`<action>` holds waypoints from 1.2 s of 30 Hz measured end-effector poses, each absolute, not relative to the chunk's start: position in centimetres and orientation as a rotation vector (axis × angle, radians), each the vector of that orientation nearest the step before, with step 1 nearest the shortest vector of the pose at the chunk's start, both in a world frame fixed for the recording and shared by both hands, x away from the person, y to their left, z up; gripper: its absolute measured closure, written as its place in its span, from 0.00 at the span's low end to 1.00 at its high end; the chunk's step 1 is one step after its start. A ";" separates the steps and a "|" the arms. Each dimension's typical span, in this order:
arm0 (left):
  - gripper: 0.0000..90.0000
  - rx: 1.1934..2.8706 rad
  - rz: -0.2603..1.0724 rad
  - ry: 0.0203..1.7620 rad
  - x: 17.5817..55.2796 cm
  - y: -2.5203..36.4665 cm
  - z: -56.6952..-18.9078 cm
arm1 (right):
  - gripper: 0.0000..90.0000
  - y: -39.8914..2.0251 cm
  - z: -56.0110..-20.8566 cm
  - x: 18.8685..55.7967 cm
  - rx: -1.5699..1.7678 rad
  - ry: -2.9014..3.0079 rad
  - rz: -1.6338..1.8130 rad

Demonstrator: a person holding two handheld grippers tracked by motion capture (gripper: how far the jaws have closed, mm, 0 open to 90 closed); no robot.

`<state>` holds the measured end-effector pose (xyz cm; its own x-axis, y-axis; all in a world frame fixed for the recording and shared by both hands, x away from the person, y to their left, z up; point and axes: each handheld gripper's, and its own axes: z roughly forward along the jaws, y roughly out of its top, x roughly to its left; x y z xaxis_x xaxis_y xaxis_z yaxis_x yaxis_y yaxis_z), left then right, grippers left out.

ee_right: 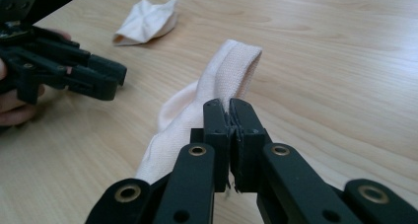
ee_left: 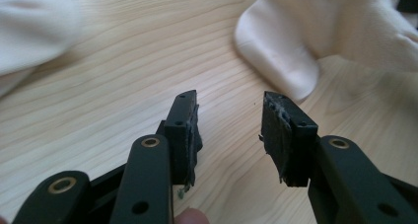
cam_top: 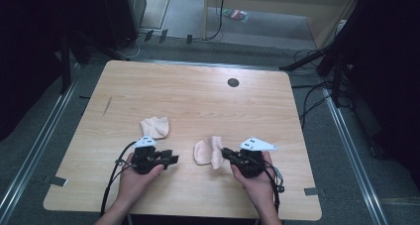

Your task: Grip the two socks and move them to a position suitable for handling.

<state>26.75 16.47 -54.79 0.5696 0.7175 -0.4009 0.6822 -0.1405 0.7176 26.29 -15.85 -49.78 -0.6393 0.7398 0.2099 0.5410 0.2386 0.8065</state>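
The wooden surface (cam_top: 198, 101) carries two pale socks and both grippers near the person's edge. One sock (cam_top: 208, 151) lies near the middle of that edge, partly lifted: the right gripper (cam_top: 224, 152) has its jaws pressed together on a fold of its fabric, pinching it so that a ribbed loop stands up just beyond the jaw tips in the right gripper view. The other sock (cam_top: 155, 127) lies crumpled farther back and to the left, apart from the first. The left gripper (cam_top: 173, 159) rests low over the surface just in front of that crumpled sock, its jaws spread with only bare wood between them, pointing toward the pinched sock.
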 end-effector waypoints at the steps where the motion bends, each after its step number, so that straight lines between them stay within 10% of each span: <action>1: 0.64 1.854 0.041 1.138 26.9 15.9 -54.7 | 0.97 -16.2 -49.7 26.4 1.214 2.286 1.359; 13: 0.62 1.930 0.103 1.196 29.0 9.7 -54.5 | 0.96 -17.0 -50.2 27.0 1.231 2.293 1.337; 16: 0.95 1.994 0.133 1.159 29.1 9.1 -54.6 | 0.96 -17.4 -49.9 27.0 1.231 2.280 1.338; 36: 1.00 2.083 0.131 1.081 24.8 20.5 -52.7 | 0.99 -14.7 -50.5 26.0 1.129 2.489 1.224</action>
